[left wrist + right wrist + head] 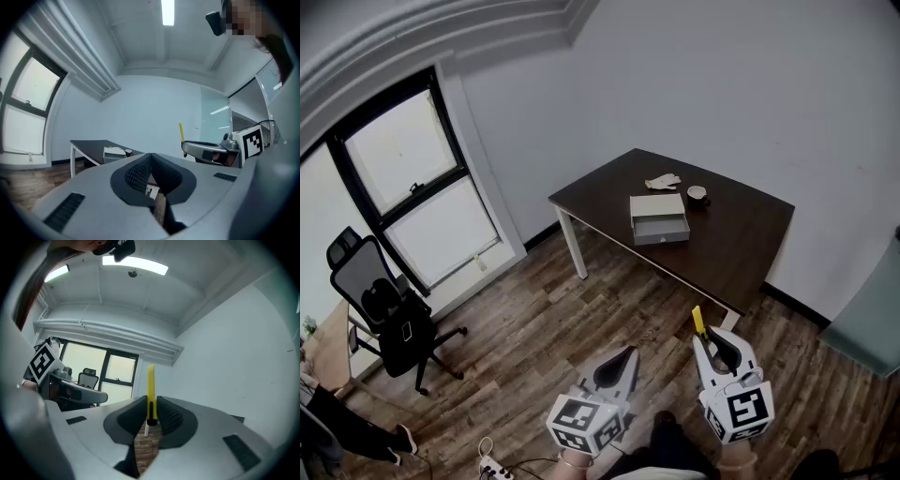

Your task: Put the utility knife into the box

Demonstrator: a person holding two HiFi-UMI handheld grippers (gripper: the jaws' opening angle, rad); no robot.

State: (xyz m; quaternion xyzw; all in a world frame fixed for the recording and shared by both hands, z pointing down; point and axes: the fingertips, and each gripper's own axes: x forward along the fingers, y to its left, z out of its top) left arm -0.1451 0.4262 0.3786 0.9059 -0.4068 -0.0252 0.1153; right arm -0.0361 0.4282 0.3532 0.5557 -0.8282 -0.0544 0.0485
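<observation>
The left gripper (625, 356) is keeping its jaws pressed together with nothing between them; its own view shows the pads meeting tip to tip. The right gripper (706, 339) is clamping the utility knife (697, 319) low on its yellow body, so most of the handle is sticking up past the fingertips. In the right gripper view the knife (151, 389) is standing upright between the pads, with a short pale tip showing below the grip.

This looks like the carrying step: the knife is in hand, and the box (659, 218) is sitting well away on the dark table (750, 239). The person is standing on the wooden floor some way from it. The next move, as I judge it, calls for walking up to the table and bringing the right gripper over the box, whose front seems to be open like a drawer.

An office chair (384, 314) is standing far off to the left, well clear of the way. The floor (581, 319) up to the table's near edge is lying open. Beyond the box, a glove (664, 181) and a small cup (697, 193) are resting close by, so the approach should be staying on the near side.
</observation>
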